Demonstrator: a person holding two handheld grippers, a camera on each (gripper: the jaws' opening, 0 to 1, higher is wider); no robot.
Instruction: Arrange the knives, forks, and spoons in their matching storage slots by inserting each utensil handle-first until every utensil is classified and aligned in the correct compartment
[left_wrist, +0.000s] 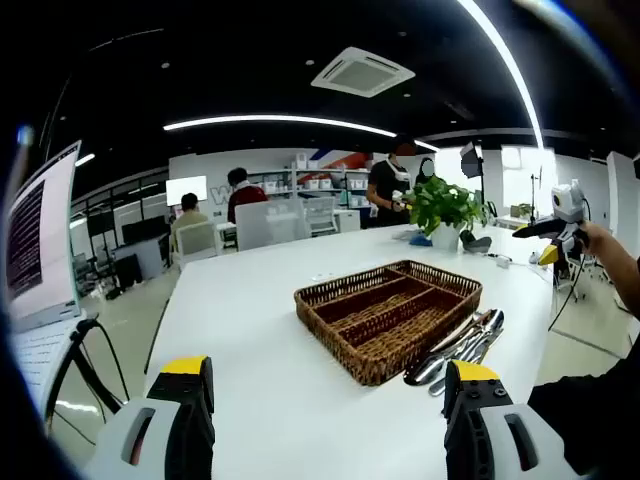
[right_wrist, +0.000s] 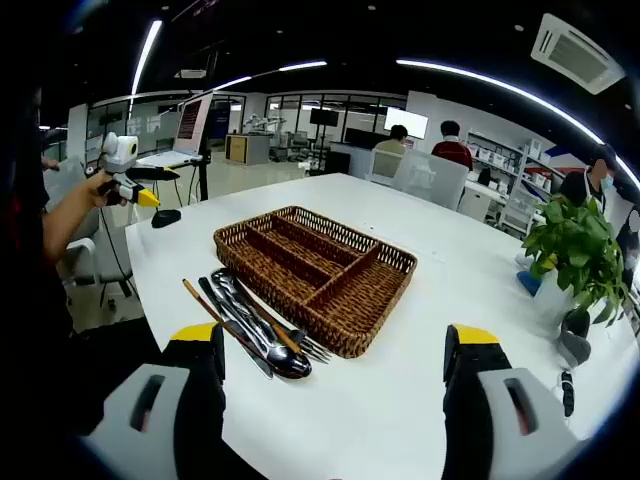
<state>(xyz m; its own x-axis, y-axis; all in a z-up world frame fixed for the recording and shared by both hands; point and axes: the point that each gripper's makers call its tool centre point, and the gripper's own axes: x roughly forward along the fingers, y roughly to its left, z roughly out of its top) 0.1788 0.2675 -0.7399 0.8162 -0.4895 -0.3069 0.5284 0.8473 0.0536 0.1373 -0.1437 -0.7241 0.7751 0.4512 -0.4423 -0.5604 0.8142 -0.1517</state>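
Observation:
A brown wicker tray (left_wrist: 385, 312) (right_wrist: 318, 268) with several empty slots lies on the white table (left_wrist: 250, 340) (right_wrist: 430, 400). A bundle of knives, forks and spoons (left_wrist: 462, 343) (right_wrist: 255, 325) lies on the table against one long side of the tray. My left gripper (left_wrist: 328, 400) is open, held above the table short of the tray, nothing between its jaws. My right gripper (right_wrist: 330, 375) is open too, hanging over the table edge near the utensils. A hand holds each gripper out to the side: the right gripper (left_wrist: 553, 228) and the left gripper (right_wrist: 128, 180).
A potted plant (left_wrist: 443, 210) (right_wrist: 580, 250) stands beyond the tray. A laptop on a stand (left_wrist: 40, 245) (right_wrist: 190, 125) is beside the table, with a small dark object (right_wrist: 165, 217) near that corner. People and chairs (left_wrist: 270, 222) (right_wrist: 430, 175) are at the far end.

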